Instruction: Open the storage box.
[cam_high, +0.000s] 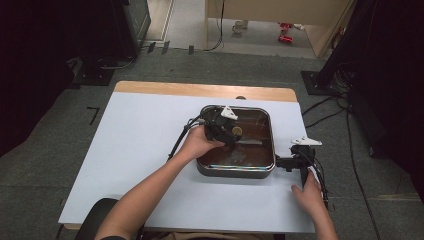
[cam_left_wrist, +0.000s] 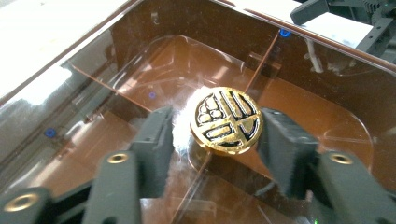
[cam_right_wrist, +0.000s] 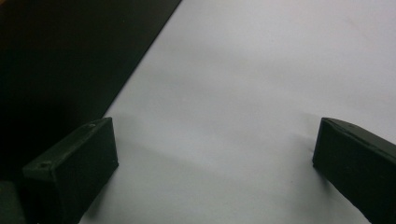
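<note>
One clear divider (cam_left_wrist: 261, 58) behind gold knob (cam_left_wrist: 226, 120)

The square pan (cam_high: 260, 170) sits on the bench (cam_high: 130, 150), right of its middle. The left claw (cam_left_wrist: 212, 135) reaches into the pan from the left, a round knob (cam_left_wrist: 226, 120) between its jaws. The right claw (cam_high: 280, 162) rests on the bench just right of the pan, at its near right corner.

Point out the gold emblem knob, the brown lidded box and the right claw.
gold emblem knob (cam_left_wrist: 226, 120), left gripper view, its face.
brown lidded box (cam_high: 235, 172), high view, near wall.
right claw (cam_right_wrist: 215, 163), right gripper view, between its tips.
</note>
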